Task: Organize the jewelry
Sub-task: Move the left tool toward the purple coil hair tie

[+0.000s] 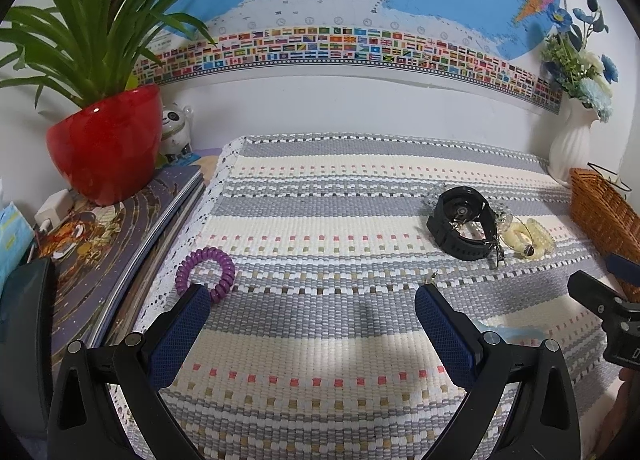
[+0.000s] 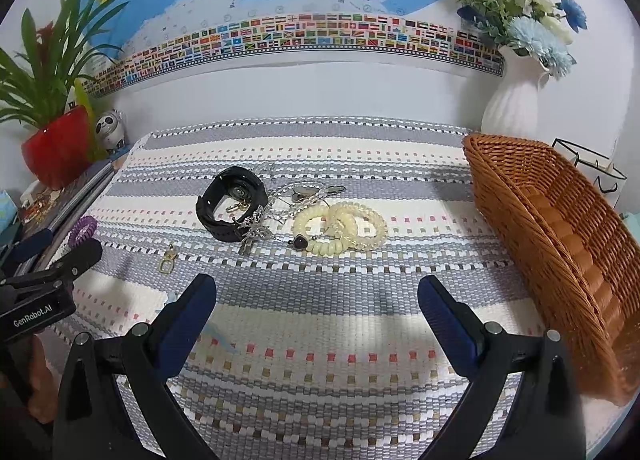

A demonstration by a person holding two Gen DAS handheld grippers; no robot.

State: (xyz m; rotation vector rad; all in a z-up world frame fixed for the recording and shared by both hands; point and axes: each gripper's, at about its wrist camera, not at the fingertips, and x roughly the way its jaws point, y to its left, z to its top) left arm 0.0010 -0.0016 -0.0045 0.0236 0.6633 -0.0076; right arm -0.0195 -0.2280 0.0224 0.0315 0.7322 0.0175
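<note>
The jewelry lies heaped mid-mat: a black watch touching cream bead bracelets, with a purple coil band at the woven mat's left edge and the wicker basket along its right edge. Both the right gripper and left gripper hover low over the near edge, jaws spread wide, holding nothing. The left one's body reads "GenRobot.AI".
</note>
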